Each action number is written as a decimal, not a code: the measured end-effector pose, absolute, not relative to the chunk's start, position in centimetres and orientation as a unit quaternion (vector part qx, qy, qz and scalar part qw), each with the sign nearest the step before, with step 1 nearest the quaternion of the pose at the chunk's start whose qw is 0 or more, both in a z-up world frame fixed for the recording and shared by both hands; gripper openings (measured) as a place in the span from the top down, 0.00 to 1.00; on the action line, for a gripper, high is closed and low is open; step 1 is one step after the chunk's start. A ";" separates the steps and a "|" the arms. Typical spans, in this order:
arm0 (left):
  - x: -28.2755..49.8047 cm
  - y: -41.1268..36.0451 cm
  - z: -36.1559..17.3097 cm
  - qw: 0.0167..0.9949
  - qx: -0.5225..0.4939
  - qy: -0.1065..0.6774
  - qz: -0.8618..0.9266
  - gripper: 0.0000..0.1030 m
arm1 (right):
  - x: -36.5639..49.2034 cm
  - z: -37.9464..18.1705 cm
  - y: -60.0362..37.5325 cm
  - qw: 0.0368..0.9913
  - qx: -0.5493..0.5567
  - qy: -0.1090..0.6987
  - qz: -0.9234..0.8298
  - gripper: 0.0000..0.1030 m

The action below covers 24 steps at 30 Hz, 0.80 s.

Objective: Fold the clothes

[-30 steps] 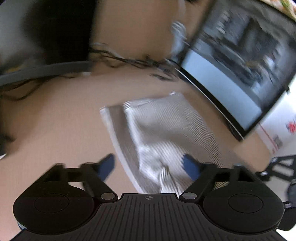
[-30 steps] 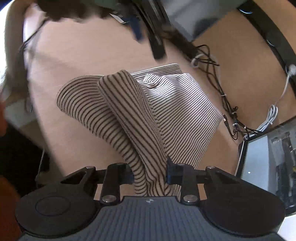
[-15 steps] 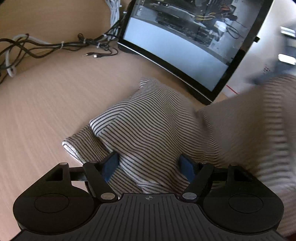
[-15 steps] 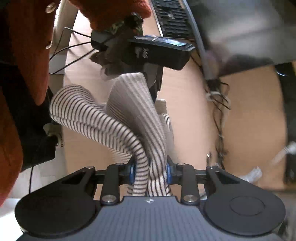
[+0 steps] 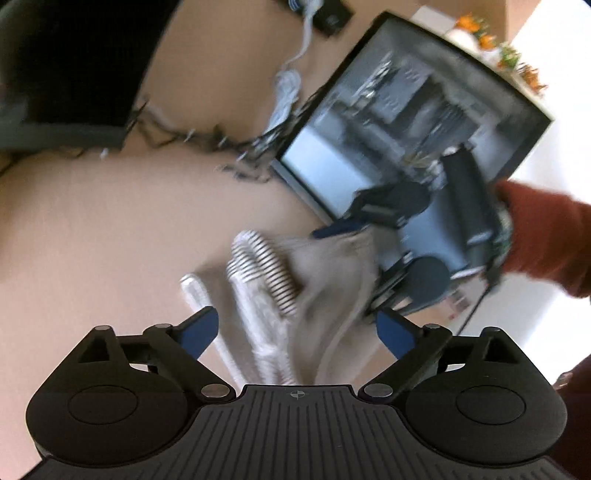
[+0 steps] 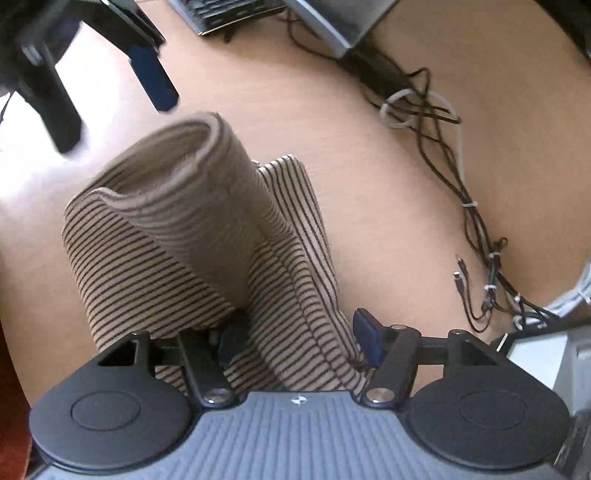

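Observation:
A beige garment with thin dark stripes (image 6: pixel 207 229) lies bunched in folds on the wooden desk (image 6: pixel 303 92). My right gripper (image 6: pixel 299 341) has its jaws partly apart with the cloth running between them. In the left wrist view the garment (image 5: pixel 295 280) is blurred; my left gripper (image 5: pixel 299 328) is open above its near end, holding nothing. The right gripper (image 5: pixel 402 236) shows there at the garment's far end. The left gripper's blue fingertip (image 6: pixel 151 77) shows at upper left of the right wrist view.
A monitor (image 5: pixel 406 122) stands behind the garment. Tangled cables (image 6: pixel 443 147) lie on the desk to the right. A keyboard (image 6: pixel 221 11) and a monitor base (image 6: pixel 332 22) sit at the far edge. A red sleeve (image 5: pixel 543 236) is at right.
The right gripper's jaws have widened from clamped tight on the cloth, and it has swung down toward the desk. The left gripper has lifted off the garment and stays open.

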<state>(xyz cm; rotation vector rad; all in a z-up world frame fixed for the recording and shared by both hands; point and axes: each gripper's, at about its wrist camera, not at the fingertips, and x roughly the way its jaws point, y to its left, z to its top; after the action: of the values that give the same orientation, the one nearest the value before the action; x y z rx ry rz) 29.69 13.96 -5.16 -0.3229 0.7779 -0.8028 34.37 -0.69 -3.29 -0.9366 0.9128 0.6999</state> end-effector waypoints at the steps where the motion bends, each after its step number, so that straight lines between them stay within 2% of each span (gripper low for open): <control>1: 29.7 13.2 -5.0 0.837 -0.138 0.368 -0.381 0.04 | 33.9 -3.2 -0.8 0.742 -0.427 0.411 0.315 0.37; 6: 30.8 9.0 -6.1 0.859 -0.029 0.381 -0.339 0.04 | 33.3 -1.0 -2.1 0.784 -0.399 0.381 0.285 0.32; 7: 31.1 8.9 -6.1 0.864 -0.024 0.378 -0.333 0.09 | 33.4 -0.4 -2.7 0.799 -0.380 0.374 0.276 0.32; 8: 31.5 8.7 -6.1 0.868 -0.020 0.375 -0.327 0.20 | 32.9 0.4 -3.5 0.819 -0.356 0.365 0.262 0.32; 11: 32.7 8.3 -6.1 0.879 -0.007 0.364 -0.307 0.29 | 31.6 2.3 -5.6 0.874 -0.278 0.333 0.221 0.33; 13: 34.1 8.3 -6.2 0.886 -0.003 0.361 -0.292 0.33 | 31.6 2.5 -6.8 0.897 -0.236 0.325 0.186 0.48; 16: 36.2 7.4 -7.4 0.878 0.011 0.385 -0.284 0.37 | 33.3 0.0 -7.8 0.901 -0.205 0.355 0.143 0.58; 19: 37.6 6.8 -8.7 0.873 0.033 0.399 -0.279 0.36 | 35.9 -4.2 -8.4 0.896 -0.175 0.391 0.117 0.58; 24: 39.5 7.7 -10.1 0.865 0.011 0.423 -0.270 0.21 | 36.6 -6.2 -9.0 0.908 -0.143 0.380 0.102 0.58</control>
<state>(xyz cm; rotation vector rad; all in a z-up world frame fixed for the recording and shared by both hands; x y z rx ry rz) 39.54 7.68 -10.05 0.0231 0.8853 -0.5647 36.61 -9.02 -6.16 -0.2943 0.7843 0.2095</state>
